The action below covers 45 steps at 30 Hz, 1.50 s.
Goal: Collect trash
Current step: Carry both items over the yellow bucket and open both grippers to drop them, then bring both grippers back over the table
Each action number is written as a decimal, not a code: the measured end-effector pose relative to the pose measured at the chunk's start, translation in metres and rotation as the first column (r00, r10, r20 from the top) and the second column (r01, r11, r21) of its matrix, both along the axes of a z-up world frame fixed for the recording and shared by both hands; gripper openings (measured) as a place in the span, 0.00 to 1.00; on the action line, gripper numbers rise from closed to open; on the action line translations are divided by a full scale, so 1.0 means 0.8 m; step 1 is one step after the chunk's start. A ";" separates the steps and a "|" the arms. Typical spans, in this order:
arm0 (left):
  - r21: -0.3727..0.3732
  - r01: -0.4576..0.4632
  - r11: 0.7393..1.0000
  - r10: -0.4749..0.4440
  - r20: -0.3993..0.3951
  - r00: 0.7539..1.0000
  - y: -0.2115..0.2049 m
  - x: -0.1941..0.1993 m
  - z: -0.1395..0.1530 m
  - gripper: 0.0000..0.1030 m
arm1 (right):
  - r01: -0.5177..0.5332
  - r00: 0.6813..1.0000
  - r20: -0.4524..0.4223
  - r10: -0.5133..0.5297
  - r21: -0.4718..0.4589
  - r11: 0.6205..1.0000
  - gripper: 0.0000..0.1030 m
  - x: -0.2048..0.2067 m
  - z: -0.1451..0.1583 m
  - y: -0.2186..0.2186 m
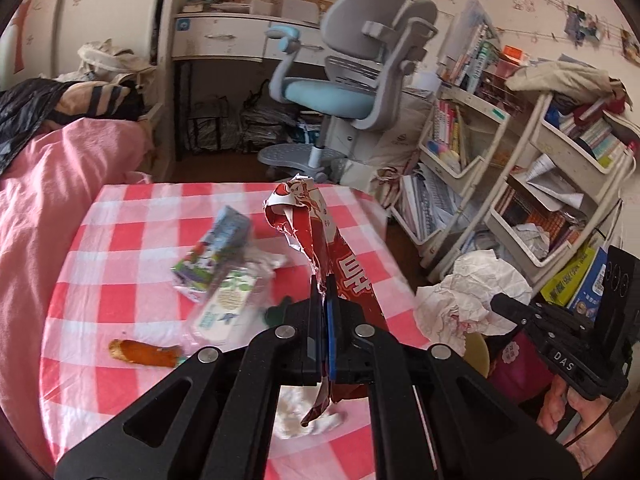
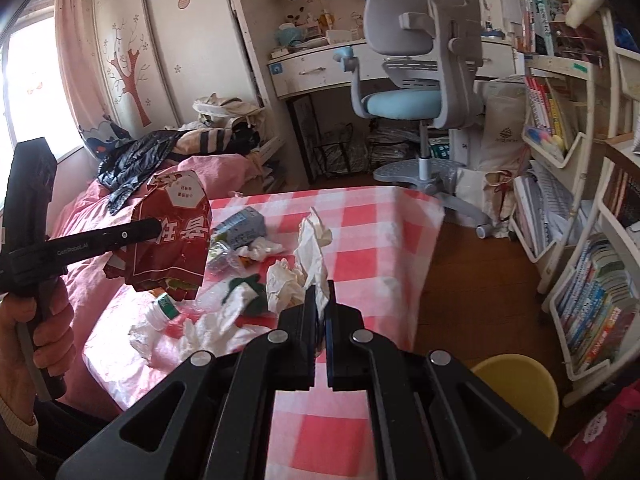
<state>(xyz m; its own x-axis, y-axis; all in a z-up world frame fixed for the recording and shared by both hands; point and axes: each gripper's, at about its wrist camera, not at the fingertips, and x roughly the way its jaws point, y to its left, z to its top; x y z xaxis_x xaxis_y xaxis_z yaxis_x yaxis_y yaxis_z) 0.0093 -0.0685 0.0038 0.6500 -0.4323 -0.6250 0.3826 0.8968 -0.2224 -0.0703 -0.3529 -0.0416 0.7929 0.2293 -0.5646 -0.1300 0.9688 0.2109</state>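
Trash run looks barely started imo. Left gripper (image 1: 325,280) is clamped on a red snack wrapper (image 1: 316,220), lifted over the checkered table (image 1: 120,220). Right gripper (image 2: 320,286) pinches crumpled white tissue (image 2: 314,252). Carton (image 1: 218,248), bottle (image 2: 160,312) and more tissues wait around 10 o'clock.

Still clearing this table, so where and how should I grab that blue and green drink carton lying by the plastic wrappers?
Take the drink carton across its two long, flat faces near its far, upper end, which sits clear of the clear wrappers and tissue. Come from above with the jaws spanning its narrow width; it lies tilted on the clutter, so probably match that tilt.
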 end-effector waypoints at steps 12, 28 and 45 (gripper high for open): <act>0.071 0.282 0.957 -0.275 -0.084 0.958 -0.287 -0.031 -0.069 0.02 | 0.172 0.968 -0.152 -0.202 -0.190 0.967 0.04 -0.033 -0.064 -0.132; 0.226 0.258 0.939 -0.239 -0.109 0.965 -0.370 -0.050 -0.137 0.67 | 0.366 0.888 -0.284 -0.363 -0.042 0.930 0.48 -0.036 -0.099 -0.223; 0.208 -0.196 0.958 0.183 0.081 0.980 -0.048 -0.045 -0.013 0.85 | -0.042 0.995 -0.094 0.034 -0.089 0.995 0.65 0.009 -0.035 -0.016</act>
